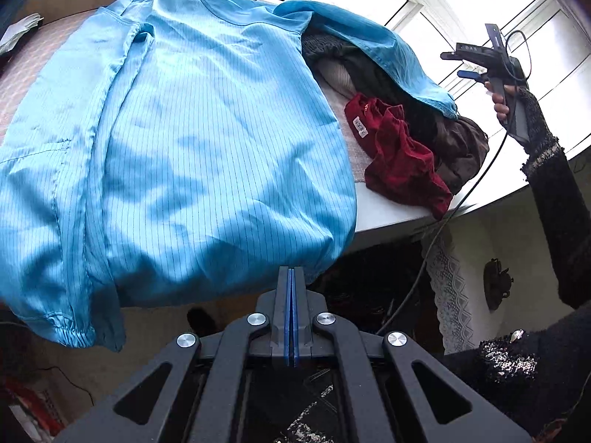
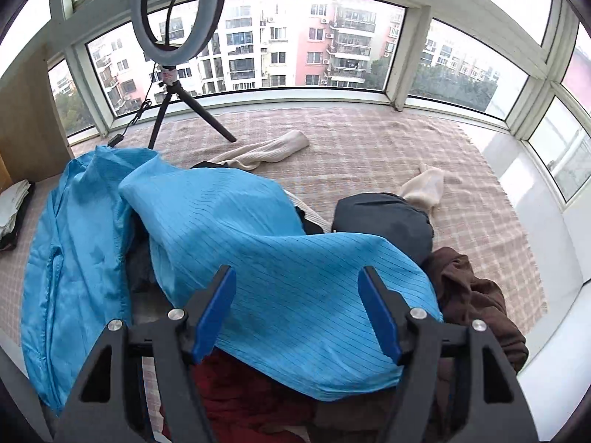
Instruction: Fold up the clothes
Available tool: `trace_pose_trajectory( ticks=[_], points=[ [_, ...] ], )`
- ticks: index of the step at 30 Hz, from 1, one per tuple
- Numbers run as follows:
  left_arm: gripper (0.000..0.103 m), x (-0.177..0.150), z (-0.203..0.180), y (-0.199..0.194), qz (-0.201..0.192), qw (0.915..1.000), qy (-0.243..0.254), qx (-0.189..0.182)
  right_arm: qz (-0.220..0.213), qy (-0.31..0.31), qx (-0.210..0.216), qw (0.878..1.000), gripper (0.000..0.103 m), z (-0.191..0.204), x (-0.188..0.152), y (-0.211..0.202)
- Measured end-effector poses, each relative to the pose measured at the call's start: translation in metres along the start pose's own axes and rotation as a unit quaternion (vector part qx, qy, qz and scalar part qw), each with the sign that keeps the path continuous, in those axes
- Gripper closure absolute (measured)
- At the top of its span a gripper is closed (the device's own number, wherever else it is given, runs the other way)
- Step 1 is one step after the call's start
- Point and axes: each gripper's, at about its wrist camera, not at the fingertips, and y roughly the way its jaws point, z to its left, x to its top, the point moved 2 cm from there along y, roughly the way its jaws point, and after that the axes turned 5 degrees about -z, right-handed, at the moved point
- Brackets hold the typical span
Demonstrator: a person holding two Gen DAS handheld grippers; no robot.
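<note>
Left wrist view: left gripper (image 1: 291,277) pinches the blue pinstriped coat's (image 1: 192,129) near hem to hold it flat on the platform; right gripper (image 2: 297,302) gapes empty above its right sleeve (image 2: 280,280).

Left tool (image 1: 292,288): blue pads pressed flat together, no gap, nothing seen between them; angled downward.

Right tool (image 2: 297,308): blue-padded fingers (image 2: 212,317) spread wide, pointing down, nothing pinched. From the left wrist view it is raised high at right, gripped by the right hand (image 1: 508,105). Dark knit sleeve (image 1: 554,184) with speckled cuff covers the forearm, which rises steeply.
</note>
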Motion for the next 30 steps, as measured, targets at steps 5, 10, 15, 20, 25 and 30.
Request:
trace_pose_trajectory(
  ticks=[5,10,15,20,25,30],
  points=[
    [0.103,0.009,-0.002,0.013,0.029,0.9991,0.032,0.006,0.046,0.088,0.001,0.995,0.035,-0.085,-0.032,0.013],
    [0.103,0.021,-0.014,0.022,0.042,0.9969,0.066,0.005,0.056,0.221,0.093,0.969,0.035,-0.128,-0.043,0.049],
    [0.103,0.03,-0.014,0.028,0.045,0.9957,0.077,0.026,0.096,0.18,0.098,0.974,0.036,-0.106,-0.033,0.091],
    [0.103,0.03,-0.001,0.02,0.042,0.9964,0.067,0.032,0.069,0.097,0.087,0.989,0.093,-0.073,-0.026,0.071],
    [0.103,0.03,0.016,0.018,0.046,0.9971,0.049,0.034,0.002,0.078,0.073,0.994,0.093,-0.074,0.008,0.012],
    [0.103,0.034,0.015,0.024,0.05,0.997,0.054,0.024,-0.078,0.097,0.053,0.991,0.093,-0.088,0.065,-0.032]
  ],
)
